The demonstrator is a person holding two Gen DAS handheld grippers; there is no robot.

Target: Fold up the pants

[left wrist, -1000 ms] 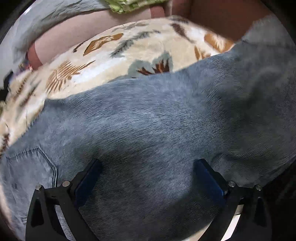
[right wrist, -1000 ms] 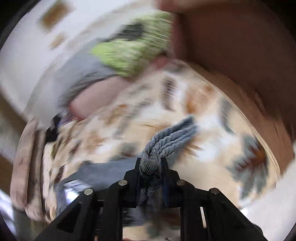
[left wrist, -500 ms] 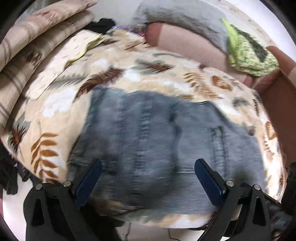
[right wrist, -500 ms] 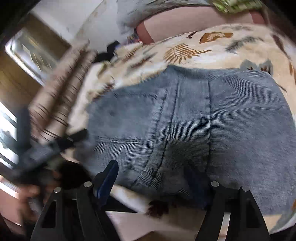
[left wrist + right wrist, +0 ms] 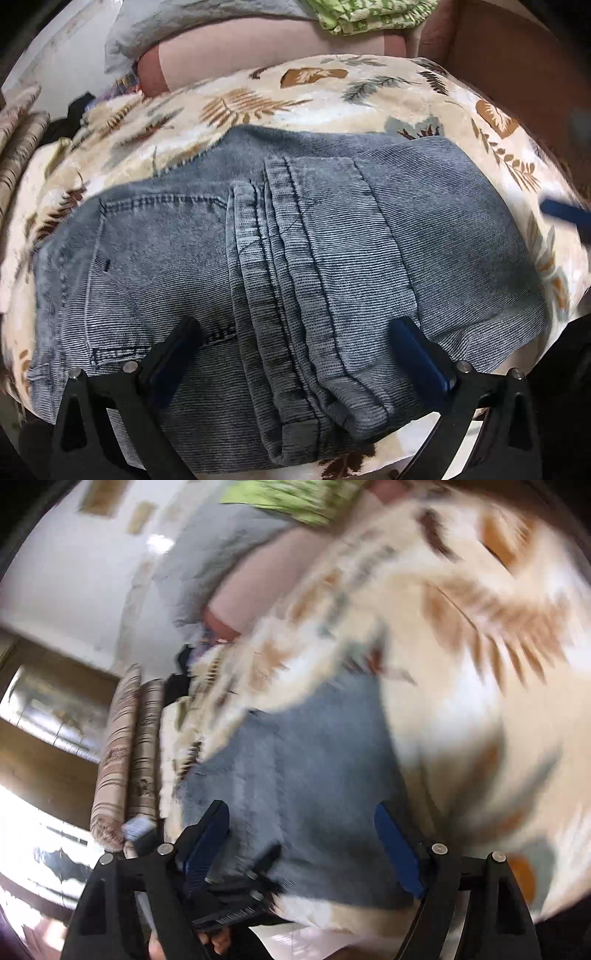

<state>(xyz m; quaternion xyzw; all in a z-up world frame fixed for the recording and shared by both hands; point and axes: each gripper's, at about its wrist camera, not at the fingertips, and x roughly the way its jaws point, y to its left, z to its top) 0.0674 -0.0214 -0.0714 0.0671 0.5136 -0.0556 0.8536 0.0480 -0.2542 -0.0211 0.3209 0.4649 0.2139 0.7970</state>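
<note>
The blue-grey corduroy pants [image 5: 295, 258] lie folded in a compact stack on a leaf-patterned blanket [image 5: 295, 96], back pocket at the left and thick seams down the middle. My left gripper [image 5: 295, 354] is open and empty, hovering over the near edge of the pants. My right gripper [image 5: 301, 845] is open and empty above the pants [image 5: 295, 768]; that view is blurred by motion. One blue finger of the right gripper [image 5: 565, 214] shows at the right edge of the left wrist view. The left gripper's black body [image 5: 229, 904] shows low in the right wrist view.
A pink bolster [image 5: 258, 55], a grey cloth [image 5: 192, 22] and a green patterned cloth [image 5: 369, 14] lie at the back of the bed. Striped rolled bedding [image 5: 125, 760] is at the left. A brown headboard [image 5: 517, 55] stands at the right. The blanket's near edge drops off.
My right gripper let go of the pants leg it held a second ago and opened. The pants now lie folded flat. Both grippers have pulled back, and the right one is swinging fast.
</note>
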